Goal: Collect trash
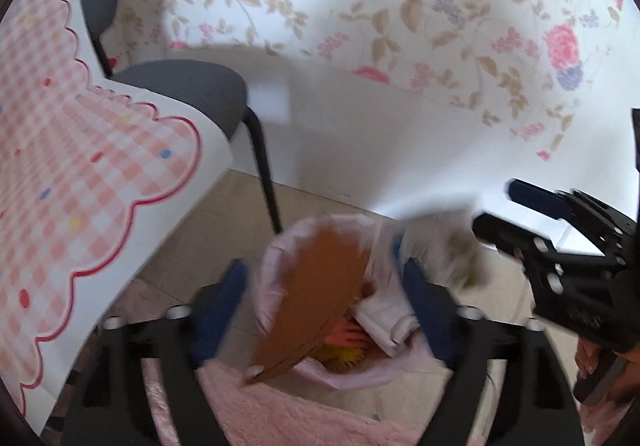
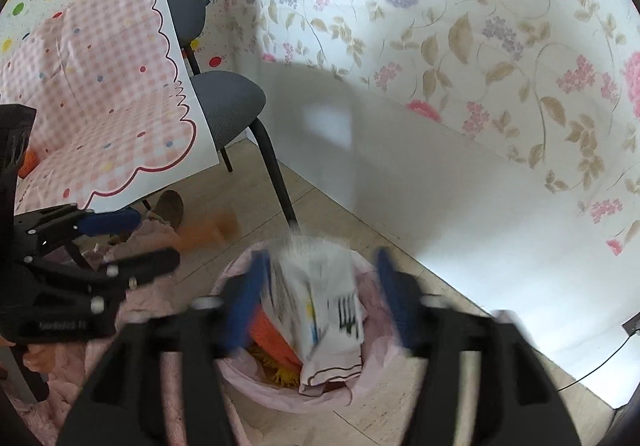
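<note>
- Your left gripper (image 1: 320, 302) hangs over the bin (image 1: 276, 258) with its jaws spread; a brown cardboard sheet (image 1: 316, 286) lies between the fingers, blurred, so contact cannot be judged.
- Your right gripper (image 2: 316, 298) is likewise spread above the bin (image 2: 288, 394); a printed white paper (image 2: 320, 306) sits between its fingers, resting in the bin's mouth.
- The bin wears a pink liner and holds orange and yellow trash (image 2: 276, 346).
- A pink fluffy rug (image 1: 280, 410) lies just beside the bin on the beige tile floor (image 2: 332, 201).
- To your left, a pink checked tablecloth (image 1: 80, 173) hangs over the table edge.
- Beyond it stands a grey chair (image 2: 224, 101), one black leg near the bin.
- A white wall with floral paper (image 2: 460, 25) closes the room.
</note>
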### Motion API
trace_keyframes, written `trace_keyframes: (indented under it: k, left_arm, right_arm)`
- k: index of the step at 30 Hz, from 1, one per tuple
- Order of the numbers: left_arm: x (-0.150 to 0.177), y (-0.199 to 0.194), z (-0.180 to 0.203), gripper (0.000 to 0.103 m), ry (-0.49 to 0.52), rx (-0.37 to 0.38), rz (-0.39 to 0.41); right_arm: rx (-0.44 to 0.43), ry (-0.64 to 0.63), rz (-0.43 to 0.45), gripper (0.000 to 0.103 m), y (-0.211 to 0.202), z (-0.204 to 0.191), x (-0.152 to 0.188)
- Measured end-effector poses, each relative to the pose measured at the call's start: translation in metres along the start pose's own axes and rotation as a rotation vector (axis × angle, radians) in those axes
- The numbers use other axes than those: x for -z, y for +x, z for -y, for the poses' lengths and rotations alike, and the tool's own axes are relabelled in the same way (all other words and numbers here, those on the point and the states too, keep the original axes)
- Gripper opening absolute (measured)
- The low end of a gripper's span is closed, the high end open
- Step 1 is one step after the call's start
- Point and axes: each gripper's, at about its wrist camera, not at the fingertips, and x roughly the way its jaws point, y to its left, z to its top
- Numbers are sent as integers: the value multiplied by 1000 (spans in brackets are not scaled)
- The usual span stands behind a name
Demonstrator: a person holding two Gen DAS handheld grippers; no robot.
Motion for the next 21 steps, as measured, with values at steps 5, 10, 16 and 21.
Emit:
trace_keyframes:
  k: [5,10,16,21]
  left_arm:
    - [-1,-11,-19,87,-46,-51,45]
    - [4,-29,-38,89,-97,-115,80]
    - [10,-57,-56,91,-139,-236,93]
    - [18,-96,-81,97,-197,-322,126]
  right_arm:
    - [1,-6,7,68,2,0,-2]
    - [-23,30,14,96,-2,0,-5]
    - [-64,23,23,97,-9,-13,-15]
    - [-149,-47,57,97,-15,-47,-34]
